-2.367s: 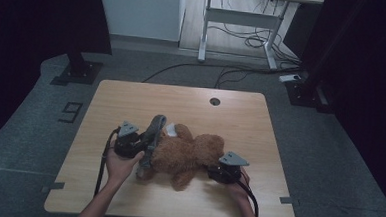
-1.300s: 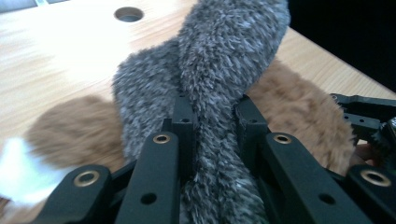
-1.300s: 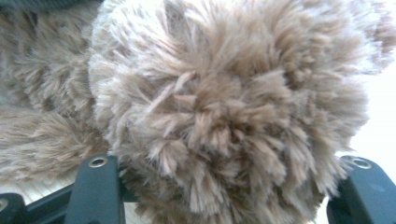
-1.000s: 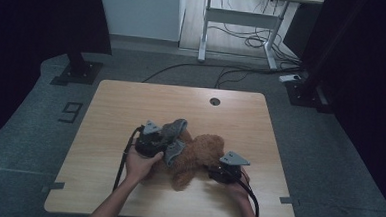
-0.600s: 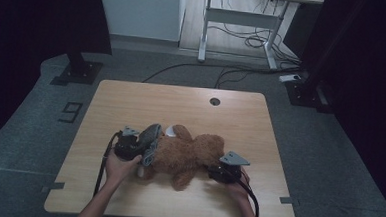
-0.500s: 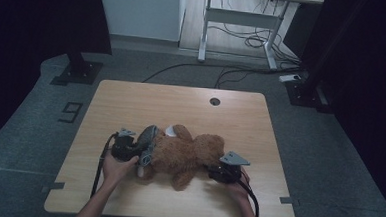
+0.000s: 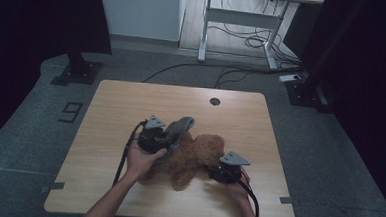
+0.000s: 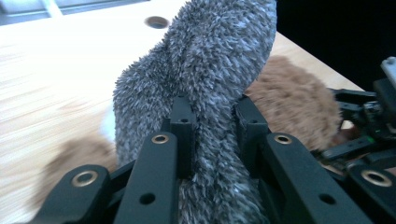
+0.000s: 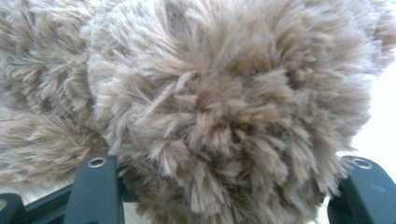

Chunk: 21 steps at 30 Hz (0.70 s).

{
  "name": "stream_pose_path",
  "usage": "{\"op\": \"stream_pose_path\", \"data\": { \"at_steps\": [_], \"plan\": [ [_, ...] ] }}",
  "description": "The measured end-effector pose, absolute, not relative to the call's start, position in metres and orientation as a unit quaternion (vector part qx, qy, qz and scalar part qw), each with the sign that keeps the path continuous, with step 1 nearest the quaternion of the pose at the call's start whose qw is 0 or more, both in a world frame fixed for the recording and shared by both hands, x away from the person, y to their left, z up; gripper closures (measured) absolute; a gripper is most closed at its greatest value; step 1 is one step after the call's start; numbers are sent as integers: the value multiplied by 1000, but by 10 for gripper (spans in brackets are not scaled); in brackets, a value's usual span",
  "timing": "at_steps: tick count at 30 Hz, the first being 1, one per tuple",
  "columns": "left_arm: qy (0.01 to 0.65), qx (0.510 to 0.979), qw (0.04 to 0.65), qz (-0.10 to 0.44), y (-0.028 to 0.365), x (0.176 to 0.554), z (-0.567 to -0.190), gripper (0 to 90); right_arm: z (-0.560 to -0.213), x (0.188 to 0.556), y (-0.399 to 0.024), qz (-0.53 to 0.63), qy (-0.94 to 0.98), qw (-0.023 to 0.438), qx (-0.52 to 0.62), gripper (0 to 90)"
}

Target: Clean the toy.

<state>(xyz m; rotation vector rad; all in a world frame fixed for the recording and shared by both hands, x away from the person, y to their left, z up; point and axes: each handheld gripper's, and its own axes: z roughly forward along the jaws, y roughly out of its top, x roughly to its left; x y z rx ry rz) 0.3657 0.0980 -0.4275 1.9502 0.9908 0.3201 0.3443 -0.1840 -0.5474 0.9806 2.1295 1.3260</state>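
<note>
My left gripper (image 8: 212, 123) was clamped on a fuzzy grey knitted sock (image 8: 205, 70); its black fingers (image 8: 181, 126) pinched the fabric from both sides in the lower middle of the left gripper view, and the sock rose from them toward the top of the frame, bent slightly to the right. In the high view that gripper (image 7: 165, 139) sat left of centre on the table, with my left hand (image 7: 140, 161) beneath it and the sock (image 7: 179, 128) slanting up and to the right from it, its lower part lying against the bear.

My right gripper (image 9: 224, 186) was closed around a bulge of a shaggy brown plush teddy bear (image 9: 219, 102), one black finger (image 9: 95, 186) at the lower left of its view and the other at the lower right, with fur pressed between them. In the high view this gripper (image 7: 217, 172) lay at the lower right of the bear (image 7: 193, 156), held by my right hand (image 7: 237, 188).

The bear lay flat in the middle of the light wooden rectangular table (image 7: 106, 109), towards the near edge. A small round hole (image 7: 215, 101) sat in the tabletop above it, well apart.
</note>
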Motion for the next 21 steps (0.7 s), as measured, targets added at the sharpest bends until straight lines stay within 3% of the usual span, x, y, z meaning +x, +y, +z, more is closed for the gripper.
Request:
{"op": "stream_pose_path", "data": {
  "at_steps": [11, 16, 21],
  "plan": [
    [345, 831, 422, 113, -7, 378, -443, 730, -547, 345, -184, 480, 771, 221, 356, 359],
    [356, 829, 416, 114, -4, 380, -446, 740, -548, 346, -186, 480, 770, 217, 359, 359],
    [380, 823, 402, 130, 25, 381, -451, 741, -548, 345, -185, 478, 771, 222, 358, 360]
  ]
}}
